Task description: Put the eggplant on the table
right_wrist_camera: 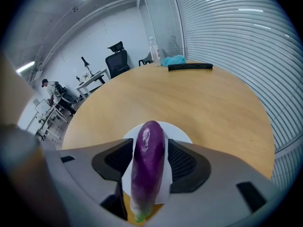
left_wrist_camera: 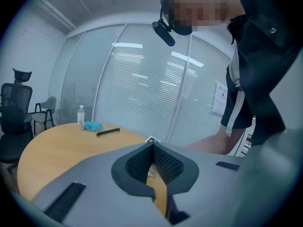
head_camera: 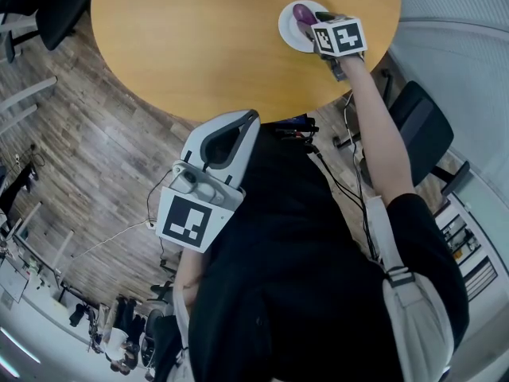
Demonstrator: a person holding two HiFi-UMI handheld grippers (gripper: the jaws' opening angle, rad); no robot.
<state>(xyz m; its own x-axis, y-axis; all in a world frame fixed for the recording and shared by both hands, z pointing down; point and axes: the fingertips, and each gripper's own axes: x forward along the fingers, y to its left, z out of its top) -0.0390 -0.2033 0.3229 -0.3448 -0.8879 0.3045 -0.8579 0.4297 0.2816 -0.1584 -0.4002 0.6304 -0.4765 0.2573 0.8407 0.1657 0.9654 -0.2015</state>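
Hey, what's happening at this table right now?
A person holds two tools. The right hand-held gripper is closed on a purple eggplant, over a white plate near the edge of the round wooden table. The left hand-held gripper is shut and empty, off the table by the person's body.

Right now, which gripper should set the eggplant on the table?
Right. The right gripper grips the eggplant over the plate; the left gripper is empty, held back by the body.
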